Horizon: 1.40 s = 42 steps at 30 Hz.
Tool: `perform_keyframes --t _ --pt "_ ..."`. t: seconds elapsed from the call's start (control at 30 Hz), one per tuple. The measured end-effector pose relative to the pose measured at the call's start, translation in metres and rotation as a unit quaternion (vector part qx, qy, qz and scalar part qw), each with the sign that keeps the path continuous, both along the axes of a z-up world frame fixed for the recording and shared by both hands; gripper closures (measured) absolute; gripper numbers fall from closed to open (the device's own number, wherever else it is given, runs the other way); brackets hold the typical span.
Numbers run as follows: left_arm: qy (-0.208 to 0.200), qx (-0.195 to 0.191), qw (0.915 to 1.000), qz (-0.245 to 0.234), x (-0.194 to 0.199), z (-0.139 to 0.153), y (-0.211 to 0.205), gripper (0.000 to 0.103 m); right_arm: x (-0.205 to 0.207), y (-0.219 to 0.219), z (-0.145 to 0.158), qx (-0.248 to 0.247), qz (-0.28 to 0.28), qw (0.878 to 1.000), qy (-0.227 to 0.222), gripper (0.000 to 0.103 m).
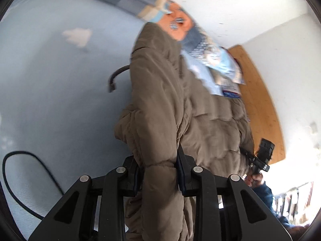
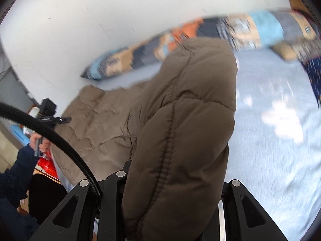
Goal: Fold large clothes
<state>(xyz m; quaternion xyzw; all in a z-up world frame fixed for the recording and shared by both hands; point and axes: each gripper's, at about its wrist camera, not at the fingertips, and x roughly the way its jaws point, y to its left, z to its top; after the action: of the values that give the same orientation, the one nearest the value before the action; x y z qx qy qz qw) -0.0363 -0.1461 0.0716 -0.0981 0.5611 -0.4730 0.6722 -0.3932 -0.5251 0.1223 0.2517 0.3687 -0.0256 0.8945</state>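
Observation:
A brown padded jacket (image 1: 180,108) is lifted over a light blue bed sheet (image 1: 60,92). In the left wrist view my left gripper (image 1: 158,172) is shut on a puffy fold of it, with both pads pressed into the fabric. In the right wrist view my right gripper (image 2: 174,172) is shut on another thick part of the jacket (image 2: 184,120), which bulges over the fingers and hides most of them. The rest of the jacket (image 2: 94,124) lies spread on the bed to the left. Each view shows the other gripper at its edge, held by a hand (image 2: 38,140).
A patchwork blanket roll (image 2: 200,34) runs along the white wall at the bed's far side. A wooden headboard (image 1: 260,104) stands at the right in the left wrist view. A black cable (image 1: 26,180) loops over the sheet; a ribbed black hose (image 2: 60,140) crosses the right wrist view.

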Motion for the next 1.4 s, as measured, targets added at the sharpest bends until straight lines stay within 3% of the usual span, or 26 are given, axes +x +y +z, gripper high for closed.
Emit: perform_keyframes --t 0.07,0.17,0.27,0.33,0.47,0.6,0.7,0.8,0.9,1.0,1.13,1.2,1.33,1.4 --pt "0.027 0.003 0.9995 0.017 0.006 -0.020 0.004 0.074 0.003 -0.006 -0.029 0.007 -0.012 0.999 0.045 0.070" --pt "0.025 0.019 0.9990 0.031 0.007 -0.035 0.002 0.069 0.005 -0.017 -0.056 0.032 -0.033 0.996 0.073 0.064" --pt "0.008 0.037 0.9981 0.048 0.002 -0.037 0.001 0.055 0.010 -0.024 -0.072 0.053 -0.059 0.993 0.093 0.049" --pt "0.017 0.038 0.9968 0.067 0.002 -0.039 0.006 0.046 0.011 -0.030 -0.077 0.069 -0.084 0.988 0.109 0.029" --pt "0.040 0.017 0.9953 0.086 0.003 -0.028 0.026 0.045 0.003 -0.029 -0.070 0.073 -0.108 0.985 0.117 0.025" --pt "0.038 -0.047 0.9905 0.124 -0.003 0.000 0.068 0.043 -0.021 -0.022 -0.048 0.057 -0.129 0.985 0.103 0.025" --pt "-0.028 -0.064 0.9803 0.185 -0.019 0.033 0.101 0.040 -0.050 -0.023 -0.027 0.060 -0.167 0.982 0.069 0.025" --pt "-0.141 -0.029 0.9651 0.219 -0.057 0.066 0.109 0.032 -0.075 -0.016 0.004 0.036 -0.225 0.973 0.023 0.025" --pt "-0.215 -0.003 0.9557 0.202 -0.107 0.084 0.087 0.029 -0.077 0.012 0.029 -0.002 -0.241 0.971 -0.011 0.026" --pt "-0.263 0.020 0.9498 0.169 -0.149 0.087 0.052 0.023 -0.058 0.050 0.041 -0.039 -0.218 0.975 -0.020 0.041" --pt "-0.328 0.077 0.9364 0.098 -0.193 0.076 -0.011 0.023 -0.012 0.098 0.036 -0.076 -0.156 0.985 0.002 0.050" --pt "-0.338 0.109 0.9313 0.080 -0.201 0.062 -0.029 0.023 0.016 0.115 0.026 -0.099 -0.131 0.986 0.028 0.050" --pt "-0.297 0.173 0.9378 0.052 -0.192 0.022 -0.054 0.023 0.045 0.119 0.004 -0.098 -0.112 0.987 0.053 0.050" --pt "-0.284 0.177 0.9404 0.059 -0.184 0.012 -0.056 0.023 0.056 0.119 -0.011 -0.108 -0.101 0.985 0.086 0.050"
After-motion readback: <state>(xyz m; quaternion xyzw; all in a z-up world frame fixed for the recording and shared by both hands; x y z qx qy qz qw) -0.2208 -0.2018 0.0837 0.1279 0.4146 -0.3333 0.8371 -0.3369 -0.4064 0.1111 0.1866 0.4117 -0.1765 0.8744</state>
